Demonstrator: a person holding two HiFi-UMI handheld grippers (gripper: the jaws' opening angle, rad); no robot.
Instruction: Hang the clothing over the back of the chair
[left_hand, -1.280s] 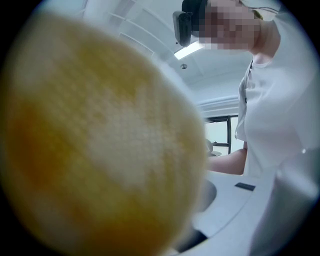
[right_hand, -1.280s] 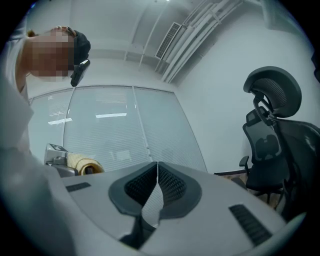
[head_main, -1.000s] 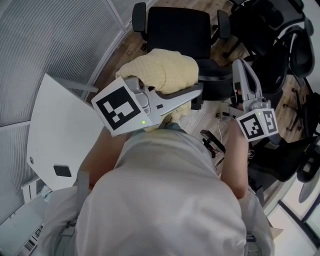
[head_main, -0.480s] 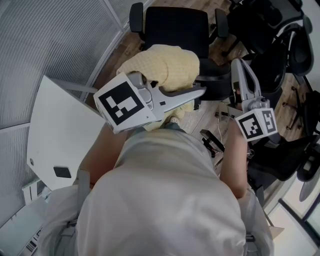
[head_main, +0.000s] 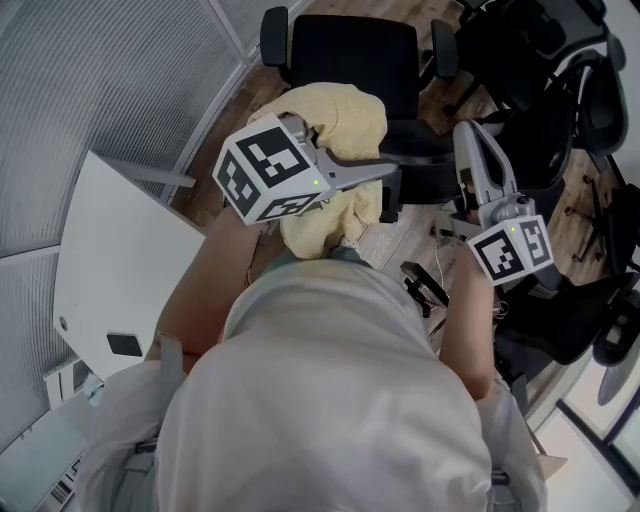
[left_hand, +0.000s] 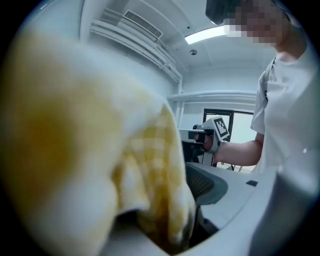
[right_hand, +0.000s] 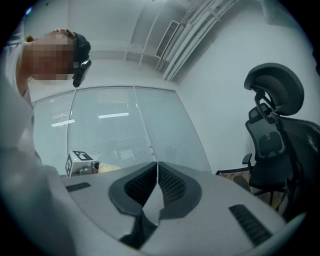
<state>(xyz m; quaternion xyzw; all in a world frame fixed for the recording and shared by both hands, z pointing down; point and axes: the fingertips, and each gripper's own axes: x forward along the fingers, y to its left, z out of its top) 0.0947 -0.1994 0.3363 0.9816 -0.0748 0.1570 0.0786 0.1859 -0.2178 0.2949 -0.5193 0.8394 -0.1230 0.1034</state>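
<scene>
The pale yellow waffle-knit clothing (head_main: 335, 120) lies bunched over the back of the black office chair (head_main: 420, 150), and a fold hangs down toward me. My left gripper (head_main: 390, 188) reaches along its near side. Its jaws have just been opening and now stand open. In the left gripper view the cloth (left_hand: 150, 165) fills the left and hides one jaw. A dark gap separates it from the other pad (left_hand: 207, 186). My right gripper (head_main: 468, 150) hovers to the right of the chair back, its pads (right_hand: 170, 187) shut together on nothing.
The chair's seat (head_main: 355, 50) and armrests face away from me. A white desk (head_main: 110, 270) stands at the left beside a glass wall with blinds (head_main: 100, 90). More black chairs (head_main: 560, 90) crowd the right. Cables (head_main: 428, 282) lie on the wooden floor.
My left gripper has dropped toward the chair back and rolled, so its marker cube now shows another face. The cloth has settled lower over the back. My right gripper has stayed put.
</scene>
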